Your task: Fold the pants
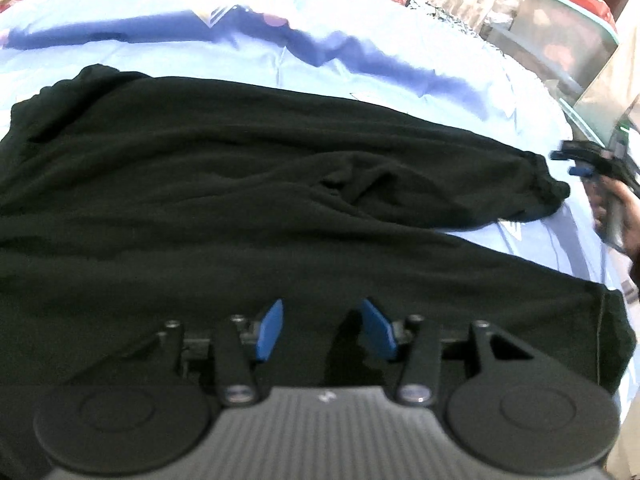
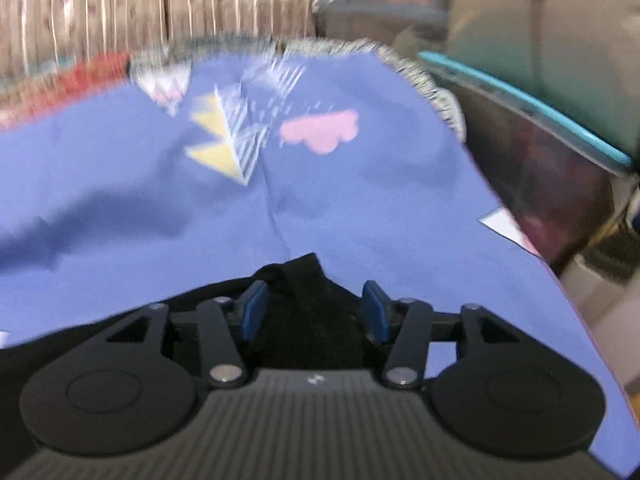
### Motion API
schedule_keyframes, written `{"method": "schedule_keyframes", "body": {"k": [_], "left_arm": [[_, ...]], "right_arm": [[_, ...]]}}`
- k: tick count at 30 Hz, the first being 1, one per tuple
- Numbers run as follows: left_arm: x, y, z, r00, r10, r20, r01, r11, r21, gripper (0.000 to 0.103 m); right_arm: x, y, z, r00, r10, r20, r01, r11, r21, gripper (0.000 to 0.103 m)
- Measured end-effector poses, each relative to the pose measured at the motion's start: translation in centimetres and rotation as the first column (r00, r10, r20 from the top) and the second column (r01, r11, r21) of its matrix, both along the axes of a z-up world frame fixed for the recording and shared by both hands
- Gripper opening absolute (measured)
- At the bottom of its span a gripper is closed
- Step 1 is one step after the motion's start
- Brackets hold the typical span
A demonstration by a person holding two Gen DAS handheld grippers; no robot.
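Black pants (image 1: 240, 184) lie spread across a light blue bedsheet (image 1: 160, 56), legs running to the right. My left gripper (image 1: 322, 312) is open just above the near leg, with nothing between its blue pads (image 1: 270, 330). My right gripper (image 1: 568, 164) shows at the right edge of the left wrist view, beside the far leg's cuff (image 1: 548, 192). In the right wrist view my right gripper (image 2: 316, 296) is open, with the tip of the black pants (image 2: 304, 304) lying between its blue pads (image 2: 252, 308); the view is blurred.
The sheet (image 2: 360, 220) has pink cloud and yellow triangle prints. A teal-rimmed plastic bin (image 2: 540, 152) stands close to the bed's right edge; it also shows in the left wrist view (image 1: 568, 40). Patterned curtains (image 2: 140, 4) hang behind the bed.
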State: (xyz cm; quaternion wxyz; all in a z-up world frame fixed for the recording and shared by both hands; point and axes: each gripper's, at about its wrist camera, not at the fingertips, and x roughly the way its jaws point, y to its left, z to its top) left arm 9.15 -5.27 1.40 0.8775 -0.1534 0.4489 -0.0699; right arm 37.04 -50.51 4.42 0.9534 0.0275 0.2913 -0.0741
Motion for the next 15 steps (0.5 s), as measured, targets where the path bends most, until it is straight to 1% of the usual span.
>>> {"method": "schedule_keyframes", "body": {"k": [1,4,7,10,12,14,15], "left_arm": [[-0.2,0.1,0.2,1.000,-0.004,0.001,0.004,1.000,-0.005,0.046],[-1.6,0.6,0.8,1.000,-0.014,0.012,0.014,1.000,-0.008,0.049],[-3.3,1.6,1.3,1.000,-0.003,0.014,0.003,1.000,-0.006,0.049],[-5.2,3.8,1.8,0.999,0.042,0.001,-0.042,0.999,-0.015,0.049],[-6.5,5.7,2.2,0.997,0.083,-0.006,-0.083,0.996,-0.026,0.050],[-7.9,7.9,2.8,0.990,0.140,-0.013,-0.141,0.990,-0.028,0.052],[-8.8,9.2,3.1,0.985,0.174,-0.015,-0.175,0.984,-0.031,0.054]], "right_arm": [[-1.4,-0.9,0.7,1.000,0.007,0.014,-0.007,1.000,0.030,0.055],[-9.0,-3.8,2.7,0.998,0.024,0.059,-0.030,0.994,0.100,0.055],[-16.8,-7.6,3.1,0.996,-0.018,0.087,0.006,0.991,0.135,0.057],[-23.4,-11.4,1.8,0.991,-0.102,0.086,0.085,0.979,0.185,0.058],[-27.2,-12.8,0.4,0.988,-0.144,0.059,0.130,0.971,0.202,0.060],[-29.5,-13.7,-1.1,0.982,-0.187,0.030,0.177,0.961,0.215,0.061],[-30.6,-14.2,-1.9,0.976,-0.218,0.016,0.207,0.946,0.249,0.064]]}}
